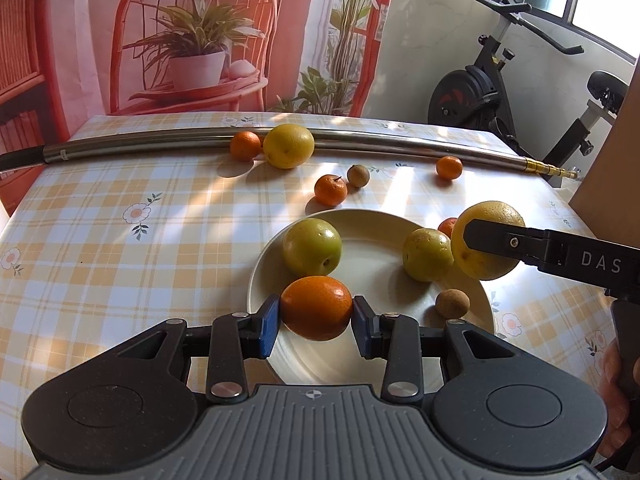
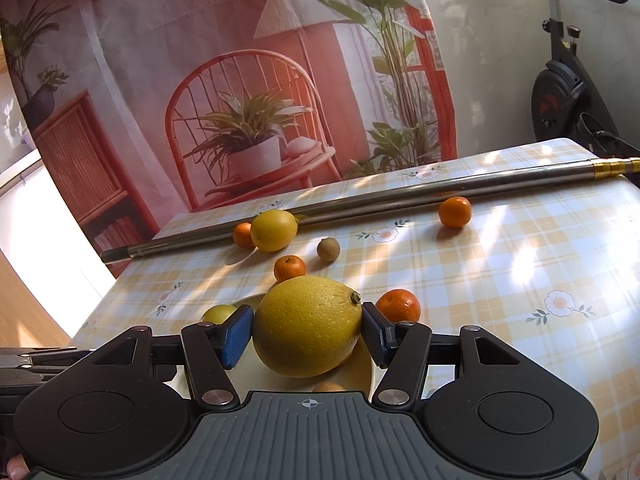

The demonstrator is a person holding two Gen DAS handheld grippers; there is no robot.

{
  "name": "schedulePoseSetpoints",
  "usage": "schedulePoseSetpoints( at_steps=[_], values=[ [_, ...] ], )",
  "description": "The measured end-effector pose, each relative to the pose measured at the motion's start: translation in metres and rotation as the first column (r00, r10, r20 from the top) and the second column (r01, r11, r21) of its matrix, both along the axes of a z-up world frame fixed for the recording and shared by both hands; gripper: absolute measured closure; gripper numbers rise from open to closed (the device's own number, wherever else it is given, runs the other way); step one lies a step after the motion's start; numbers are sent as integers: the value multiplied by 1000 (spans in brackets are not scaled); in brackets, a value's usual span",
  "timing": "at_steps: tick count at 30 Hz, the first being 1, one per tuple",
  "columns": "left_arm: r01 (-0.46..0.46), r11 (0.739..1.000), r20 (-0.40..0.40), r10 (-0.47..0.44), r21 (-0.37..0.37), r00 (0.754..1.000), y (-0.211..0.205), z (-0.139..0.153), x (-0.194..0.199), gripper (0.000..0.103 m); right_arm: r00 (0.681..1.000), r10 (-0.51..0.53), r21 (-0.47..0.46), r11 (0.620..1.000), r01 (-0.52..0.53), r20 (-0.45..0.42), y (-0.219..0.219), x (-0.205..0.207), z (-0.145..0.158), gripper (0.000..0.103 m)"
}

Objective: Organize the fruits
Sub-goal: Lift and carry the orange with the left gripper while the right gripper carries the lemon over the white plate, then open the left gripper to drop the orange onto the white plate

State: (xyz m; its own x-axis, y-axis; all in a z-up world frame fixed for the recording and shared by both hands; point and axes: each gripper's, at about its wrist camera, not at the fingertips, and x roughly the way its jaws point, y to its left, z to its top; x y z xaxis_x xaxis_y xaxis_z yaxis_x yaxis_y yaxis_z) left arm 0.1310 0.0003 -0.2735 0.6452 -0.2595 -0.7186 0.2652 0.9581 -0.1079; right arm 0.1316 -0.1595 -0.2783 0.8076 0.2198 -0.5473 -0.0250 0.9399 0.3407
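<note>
My left gripper [image 1: 316, 314] is clamped on an orange [image 1: 316, 307], held over the near rim of the cream plate [image 1: 372, 256] just ahead of me. My right gripper [image 2: 307, 330] squeezes a big yellow lemon [image 2: 306, 326] above the plate's right side, beside a greenish fruit [image 1: 426, 254] lying there. More tangerines sit farther out on the checked tablecloth [image 1: 120, 240].

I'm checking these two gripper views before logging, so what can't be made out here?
- Right wrist view: the pale round plate is mostly hidden behind the held large yellow citrus and the gripper body.
- Left wrist view: the small orange mandarin beside the plate is largely hidden behind yellow fruit.
</note>
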Motion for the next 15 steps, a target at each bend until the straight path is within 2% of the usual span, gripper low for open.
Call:
schedulePoseSetpoints(
  at_steps=[6,15],
  values=[
    [-5,1000,-29,6,28,1000,1,-13,6,63,1000,4,-1,1000,-4,-11,2,5,-5,49],
    [34,994,-8,-33,103,999,-10,-23,8,63,1000,-4,7,1000,4,-15,-1,8,-10,49]
  ],
)
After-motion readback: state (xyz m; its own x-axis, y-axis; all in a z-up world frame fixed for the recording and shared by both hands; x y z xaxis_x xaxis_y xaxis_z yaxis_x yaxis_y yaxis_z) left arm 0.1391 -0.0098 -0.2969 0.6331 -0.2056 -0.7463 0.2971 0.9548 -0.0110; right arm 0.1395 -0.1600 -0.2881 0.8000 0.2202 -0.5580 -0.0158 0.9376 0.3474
